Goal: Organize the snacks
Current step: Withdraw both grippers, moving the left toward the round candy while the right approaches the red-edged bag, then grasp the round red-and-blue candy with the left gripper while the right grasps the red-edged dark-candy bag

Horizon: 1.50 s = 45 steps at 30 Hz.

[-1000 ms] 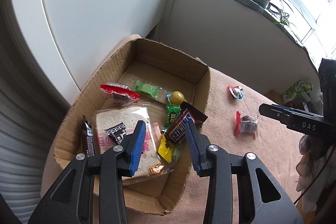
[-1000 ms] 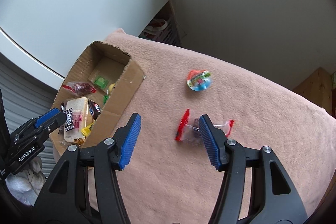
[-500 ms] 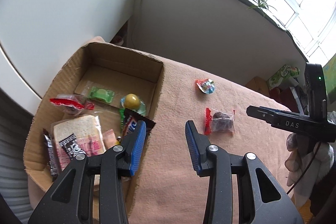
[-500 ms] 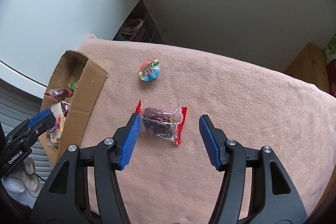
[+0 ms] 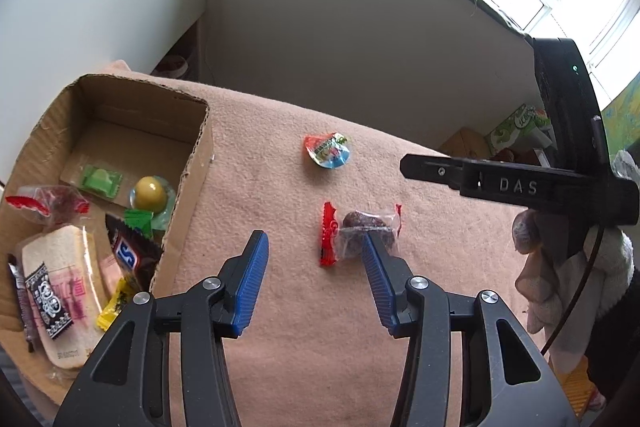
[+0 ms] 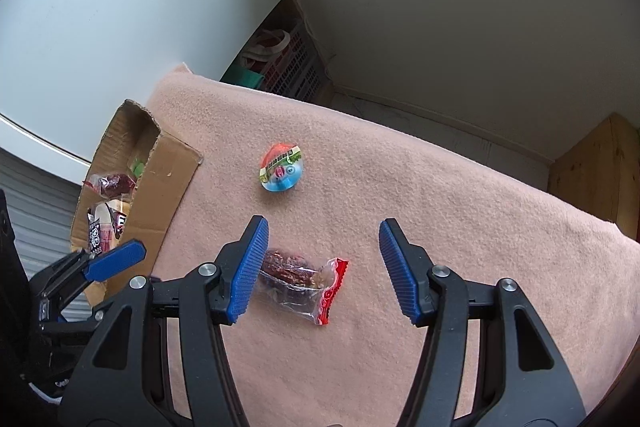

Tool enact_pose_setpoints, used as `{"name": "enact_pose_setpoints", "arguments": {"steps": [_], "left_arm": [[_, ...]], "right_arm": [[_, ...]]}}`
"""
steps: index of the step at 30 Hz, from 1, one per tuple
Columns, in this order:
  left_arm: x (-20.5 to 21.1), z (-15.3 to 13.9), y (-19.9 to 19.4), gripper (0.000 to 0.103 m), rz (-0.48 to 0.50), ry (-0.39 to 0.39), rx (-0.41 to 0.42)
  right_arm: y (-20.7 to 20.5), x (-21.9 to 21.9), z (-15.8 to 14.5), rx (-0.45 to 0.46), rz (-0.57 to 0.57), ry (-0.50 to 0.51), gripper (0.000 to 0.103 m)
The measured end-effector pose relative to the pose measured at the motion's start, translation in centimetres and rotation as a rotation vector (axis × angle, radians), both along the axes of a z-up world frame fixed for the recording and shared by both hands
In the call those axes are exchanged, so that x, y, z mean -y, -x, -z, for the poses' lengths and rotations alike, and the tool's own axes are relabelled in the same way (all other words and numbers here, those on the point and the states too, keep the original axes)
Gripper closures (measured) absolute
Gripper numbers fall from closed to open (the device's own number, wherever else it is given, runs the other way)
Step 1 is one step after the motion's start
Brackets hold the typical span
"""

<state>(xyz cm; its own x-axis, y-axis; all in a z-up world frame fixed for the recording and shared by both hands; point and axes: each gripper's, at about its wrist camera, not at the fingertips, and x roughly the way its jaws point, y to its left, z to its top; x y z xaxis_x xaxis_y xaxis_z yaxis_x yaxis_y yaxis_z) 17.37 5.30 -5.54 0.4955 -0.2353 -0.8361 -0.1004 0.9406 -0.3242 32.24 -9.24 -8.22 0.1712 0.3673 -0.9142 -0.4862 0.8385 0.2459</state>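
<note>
A crinkly clear-plastic snack packet with red crimped ends and a dark, lumpy filling (image 6: 300, 277) lies flat on the fuzzy salmon-pink cloth of the desk (image 6: 460, 211), well in from its edges. In the right wrist view its long axis slants from upper left to lower right, one red end pointing toward the lower right. Its other end is hidden behind the left ribbed blue pad of the right hand-held gripper (image 6: 320, 271), whose jaws stand released on either side of the packet without pressing it. The left hand-held gripper (image 5: 312, 279) is opening, nothing between its pads; its right fingertip overlaps the packet (image 5: 362, 233) in view, contact unclear. Toward the far edge sits a small rounded, glossy foil candy in red, white and blue (image 6: 282, 169). At the desk's left edge stands an open brown corrugated cardboard box (image 5: 196, 167) holding a wrapped sandwich slice (image 5: 60, 287), a chocolate bar (image 5: 130, 255), a yellow ball in a clear wrapper (image 5: 150, 193) and a flat green packet (image 5: 100, 181).
</note>
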Motion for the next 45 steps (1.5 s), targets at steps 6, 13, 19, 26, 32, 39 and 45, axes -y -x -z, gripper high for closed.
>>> {"name": "enact_pose_setpoints", "arguments": {"steps": [6,13,19,26,32,39,45], "left_arm": [[-0.8,0.7,-4.1,0.056,-0.017,0.03,-0.018],[-1.0,2.2,-8.1,0.056,-0.015,0.066,-0.056],[0.6,3.5,-10.1,0.056,0.047,0.03,-0.102],[1.3,4.7,-11.7,0.056,0.072,0.004,-0.127],[2.6,5.7,-12.3,0.056,0.125,-0.024,-0.149],[3.5,5.9,-12.7,0.056,0.155,-0.065,-0.14],[3.6,6.1,-12.5,0.065,0.165,-0.097,-0.119]], "right_arm": [[1.1,0.1,0.6,-0.024,-0.103,-0.047,0.043],[2.6,-1.4,1.9,-0.015,-0.267,-0.036,0.043],[3.9,-3.6,2.9,0.015,-0.373,0.005,0.043],[3.7,-3.9,3.9,0.012,-0.371,0.014,0.043],[5.0,-4.3,4.5,0.036,-0.387,0.055,0.043],[6.1,-5.1,5.6,0.069,-0.378,0.121,0.043],[7.8,-6.1,6.3,0.099,-0.377,0.173,0.053]]}}
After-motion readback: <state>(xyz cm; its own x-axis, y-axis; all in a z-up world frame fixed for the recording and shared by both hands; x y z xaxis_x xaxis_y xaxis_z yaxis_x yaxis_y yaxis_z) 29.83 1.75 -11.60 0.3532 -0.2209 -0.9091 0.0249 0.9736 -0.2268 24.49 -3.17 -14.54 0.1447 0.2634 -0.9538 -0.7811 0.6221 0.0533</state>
